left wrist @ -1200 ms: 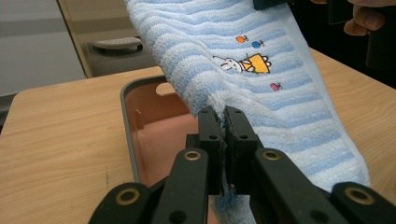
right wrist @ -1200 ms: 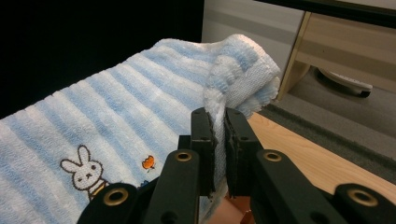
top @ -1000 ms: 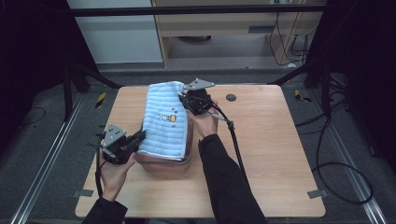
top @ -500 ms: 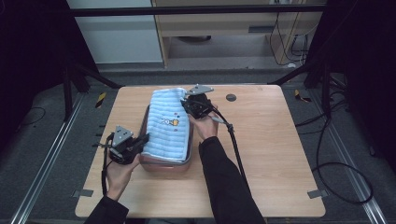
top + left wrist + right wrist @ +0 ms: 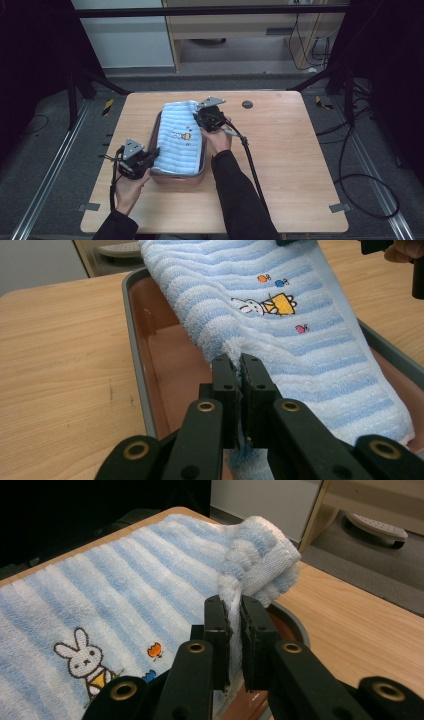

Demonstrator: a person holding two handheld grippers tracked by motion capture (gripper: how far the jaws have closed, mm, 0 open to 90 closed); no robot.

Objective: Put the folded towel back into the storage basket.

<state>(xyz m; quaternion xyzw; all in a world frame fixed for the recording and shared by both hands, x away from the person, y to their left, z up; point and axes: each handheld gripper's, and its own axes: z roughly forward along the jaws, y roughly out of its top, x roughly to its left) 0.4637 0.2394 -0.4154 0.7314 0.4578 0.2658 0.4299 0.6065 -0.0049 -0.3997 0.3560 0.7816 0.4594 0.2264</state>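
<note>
A blue-and-white striped towel [image 5: 181,137] with a rabbit picture lies lengthwise over a grey tray [image 5: 156,131] with a reddish-brown inside, on the wooden table. My left gripper [image 5: 150,155] is at the towel's near left corner, jaws shut on a fold of the towel [image 5: 280,330]. The tray's left wall [image 5: 132,345] and bare floor lie beside that fold. My right gripper [image 5: 202,117] is at the far right corner, shut on a bunched edge of the towel [image 5: 150,575], with the tray's rim [image 5: 295,622] just beyond.
A small black round disc [image 5: 247,104] sits on the table [image 5: 295,160] to the right of the tray's far end. A black cable [image 5: 250,160] trails from the right gripper along the forearm. A metal frame and floor cables surround the table.
Both grippers have sunk with the towel still held, so it lies lower over the tray. The left gripper now sits closer to the tray's near left corner.
</note>
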